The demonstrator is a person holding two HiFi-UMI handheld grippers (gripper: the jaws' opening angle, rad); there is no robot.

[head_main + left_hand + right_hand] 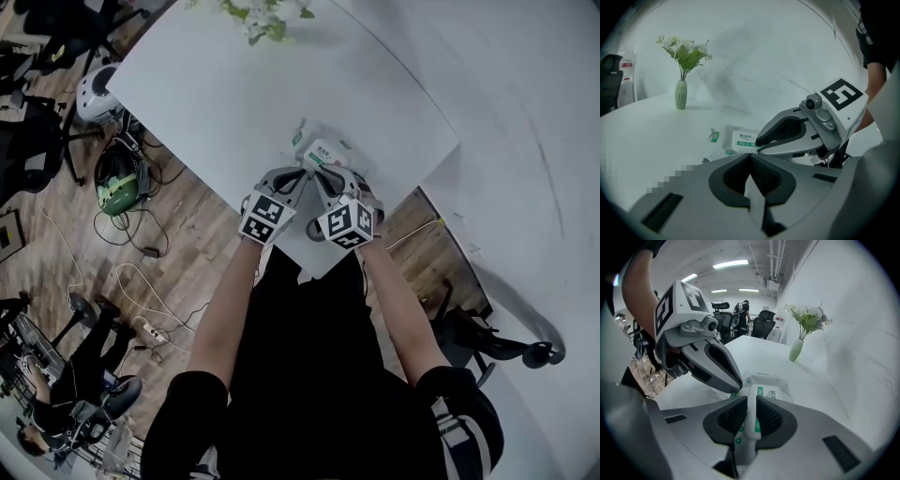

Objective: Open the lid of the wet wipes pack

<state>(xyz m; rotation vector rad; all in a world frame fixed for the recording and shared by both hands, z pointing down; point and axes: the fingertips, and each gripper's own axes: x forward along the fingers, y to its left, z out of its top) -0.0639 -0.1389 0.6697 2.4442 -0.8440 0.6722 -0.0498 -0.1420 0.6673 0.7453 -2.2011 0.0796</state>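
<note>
The wet wipes pack [322,150] lies on the white table [216,94] near its front corner; it is white with green print and has a hard white lid [761,392]. My right gripper [751,401] is shut on that lid, which runs between its dark pads. In the head view the right gripper [325,176] reaches the pack from the near side. My left gripper [298,174] sits just left of it with its jaws closed together and nothing seen between them [750,155]. The pack [733,139] shows beyond the left jaws, partly hidden by the right gripper [758,145].
A green vase of white flowers [681,95] stands at the table's far side. A white wall runs along the right. On the wooden floor to the left are office chairs [37,141], cables and a green helmet [117,185]. The table edge is right under my grippers.
</note>
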